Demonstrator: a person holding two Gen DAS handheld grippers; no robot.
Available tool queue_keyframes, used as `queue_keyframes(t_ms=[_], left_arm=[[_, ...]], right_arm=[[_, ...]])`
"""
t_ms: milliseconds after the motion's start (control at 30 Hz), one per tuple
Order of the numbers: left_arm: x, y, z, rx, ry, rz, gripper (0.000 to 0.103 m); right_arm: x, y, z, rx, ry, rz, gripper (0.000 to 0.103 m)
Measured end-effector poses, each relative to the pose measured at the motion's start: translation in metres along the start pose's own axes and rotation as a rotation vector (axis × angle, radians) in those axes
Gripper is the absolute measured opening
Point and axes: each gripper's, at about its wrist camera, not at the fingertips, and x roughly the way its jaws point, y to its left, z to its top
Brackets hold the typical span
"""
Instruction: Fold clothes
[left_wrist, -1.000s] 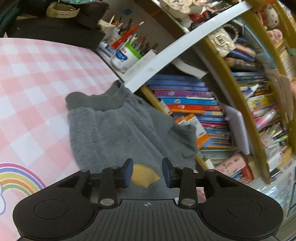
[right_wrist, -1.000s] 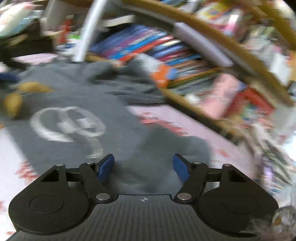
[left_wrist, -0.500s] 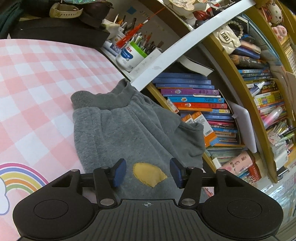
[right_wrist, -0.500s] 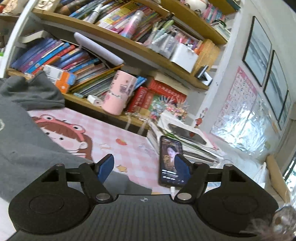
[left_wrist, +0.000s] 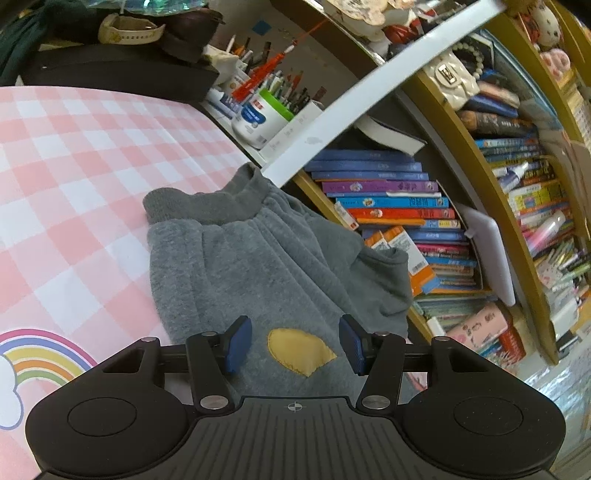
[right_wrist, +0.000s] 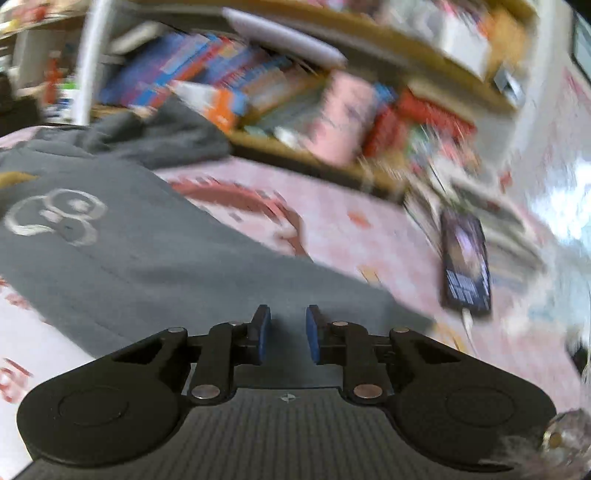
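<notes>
Left wrist view: the left gripper (left_wrist: 293, 343) hovers with jaws apart above the grey fleece garment (left_wrist: 255, 266) on the pink checked table mat (left_wrist: 74, 177), by the bookshelf (left_wrist: 399, 214). Right gripper (right_wrist: 284, 334) jaws are closing over the garment's near edge, fabric beneath.

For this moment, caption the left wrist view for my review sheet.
Open left claw poised over the yellow patch on a grey garment spread across the pink checked table.
</notes>
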Motion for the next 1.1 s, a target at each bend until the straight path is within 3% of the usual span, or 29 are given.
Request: queue_keyframes(t_ms=[100, 233, 400, 533, 800, 1000, 1100], left_arm=[[-0.001, -0.001, 0.0, -0.002, -0.019, 0.007, 0.053], [-0.006, -0.008, -0.001, 0.054, -0.074, 0.038, 0.053], [-0.012, -0.017, -0.002, 0.126, -0.139, 0.05, 0.059], [-0.013, -0.019, -0.003, 0.143, -0.14, 0.018, 0.061], [-0.012, -0.02, -0.004, 0.156, -0.148, 0.01, 0.067], [-0.013, -0.014, -0.002, 0.134, -0.183, 0.068, 0.067], [-0.015, -0.01, 0.0, 0.118, -0.207, 0.106, 0.067]], right_arm=[[0.002, -0.02, -0.008, 0.058, 0.033, -0.023, 0.016], [-0.005, -0.013, -0.005, 0.052, -0.006, -0.022, 0.016], [-0.009, 0.012, 0.005, -0.001, -0.057, 0.097, 0.016], [-0.002, 0.033, 0.015, -0.046, -0.06, 0.198, 0.017], [0.018, 0.08, 0.047, -0.175, -0.104, 0.417, 0.027], [0.037, 0.111, 0.059, -0.264, -0.108, 0.544, 0.033], [0.04, 0.11, 0.059, -0.251, -0.12, 0.571, 0.037]])
